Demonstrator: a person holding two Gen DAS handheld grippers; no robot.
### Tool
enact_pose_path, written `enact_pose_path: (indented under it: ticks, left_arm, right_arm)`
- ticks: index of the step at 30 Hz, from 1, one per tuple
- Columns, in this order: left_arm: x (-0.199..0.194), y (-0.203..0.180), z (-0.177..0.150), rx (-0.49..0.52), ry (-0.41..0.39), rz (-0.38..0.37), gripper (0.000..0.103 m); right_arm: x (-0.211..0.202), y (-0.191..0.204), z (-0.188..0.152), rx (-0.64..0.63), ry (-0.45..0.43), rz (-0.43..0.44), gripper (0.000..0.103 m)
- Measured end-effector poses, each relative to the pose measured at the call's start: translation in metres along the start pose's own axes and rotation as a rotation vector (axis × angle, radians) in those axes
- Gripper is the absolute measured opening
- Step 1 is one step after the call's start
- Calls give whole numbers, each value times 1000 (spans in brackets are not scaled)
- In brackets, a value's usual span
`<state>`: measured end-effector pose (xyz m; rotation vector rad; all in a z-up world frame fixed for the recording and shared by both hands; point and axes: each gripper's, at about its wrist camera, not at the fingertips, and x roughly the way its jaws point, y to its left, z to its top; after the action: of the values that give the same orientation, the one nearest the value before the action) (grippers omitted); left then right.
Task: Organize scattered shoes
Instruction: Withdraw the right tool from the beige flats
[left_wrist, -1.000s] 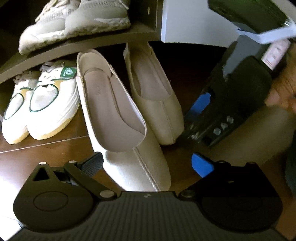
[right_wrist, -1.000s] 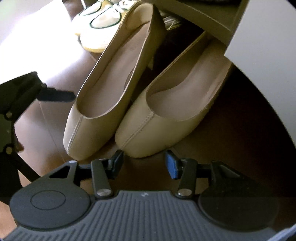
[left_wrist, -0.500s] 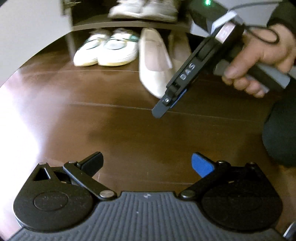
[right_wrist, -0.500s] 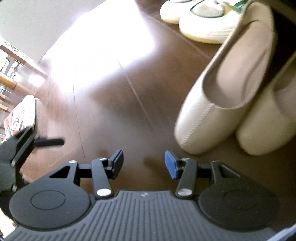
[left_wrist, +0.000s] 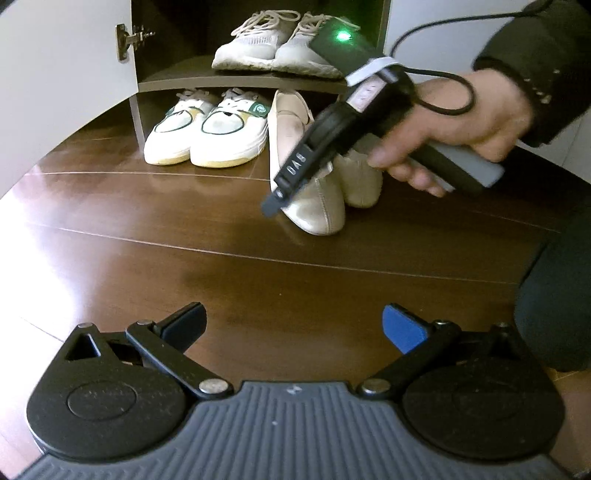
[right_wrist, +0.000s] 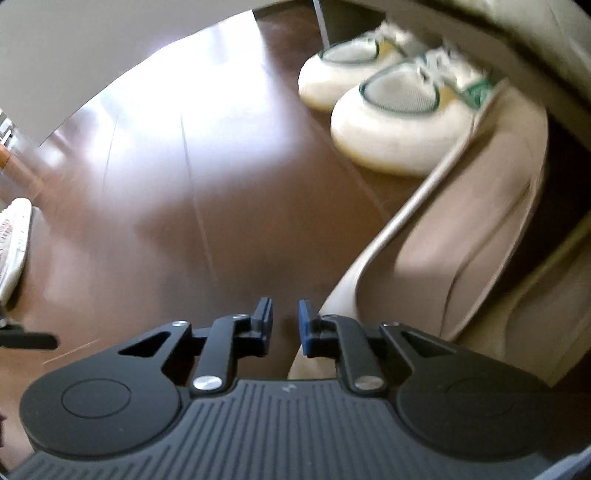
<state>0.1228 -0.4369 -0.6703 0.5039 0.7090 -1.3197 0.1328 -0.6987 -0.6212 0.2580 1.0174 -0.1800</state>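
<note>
Left wrist view. Left gripper (left_wrist: 293, 325) hangs over bare dark wood floor (left_wrist: 184, 266), fingers spread wide, nothing between them. Ahead, an open shoe cabinet (left_wrist: 236, 79) with a white door (left_wrist: 62, 62) swung aside. Upper shelf: a pair of grey-white lace-up sneakers (left_wrist: 275, 46). Floor level: a pair of white sneakers with green trim (left_wrist: 210, 129), toes outward, side by side and touching. Just right of them, a pair of beige flats (left_wrist: 314, 177), toes poking out past the cabinet front onto the floor. A person's right hand (left_wrist: 469, 125), dark sleeve, holds the right gripper (left_wrist: 269, 205) by its handle; it slants down in front of the flats, its tip crossing the nearer one in this view. Green light on its top unit. Contact with the shoe cannot be told.

Right wrist view, blurred. Right gripper (right_wrist: 285, 325) fingers nearly together, a narrow gap, closing on nothing. Nearest beige flat (right_wrist: 461, 221) lies just right of the fingers, toe under the gripper body. Green-trimmed sneakers (right_wrist: 391, 122) beyond it. Far left edge: part of another white shoe (right_wrist: 14, 243) on the floor, well apart from the cabinet.
</note>
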Motion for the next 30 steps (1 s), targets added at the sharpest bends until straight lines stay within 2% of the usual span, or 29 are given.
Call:
enact_pose_path:
  ticks: [8, 14, 16, 17, 18, 23, 25, 26, 30]
  left_arm:
    - [-1, -6, -5, -3, 19, -16, 102]
    - [-4, -6, -4, -12, 9, -14, 102]
    - [-6, -6, -4, -17, 2, -14, 102]
    - [-6, -6, -4, -21, -2, -14, 102]
    - [-5, -6, -4, -22, -2, -15, 102]
    - [-2, -7, -5, -17, 8, -24, 102]
    - [-2, -7, -5, -17, 8, -26, 102]
    - [-2, -7, -6, -17, 9, -26, 102]
    - [-1, -8, -6, -18, 10, -28, 102]
  right_arm:
    - [5, -5, 26, -92, -36, -119, 12]
    - [12, -23, 34, -63, -81, -254, 13]
    - [2, -26, 34, -60, -90, -228, 24]
    - [-4, -23, 32, -69, -94, -204, 39]
    - [-12, -17, 28, -85, -97, -175, 50]
    - [-33, 29, -21, -274, -1, -14, 50]
    - [-28, 43, -39, -330, 42, 20, 43]
    - [-24, 46, -41, -334, 53, 29, 40]
    - [-17, 47, -51, -255, 117, 85, 40]
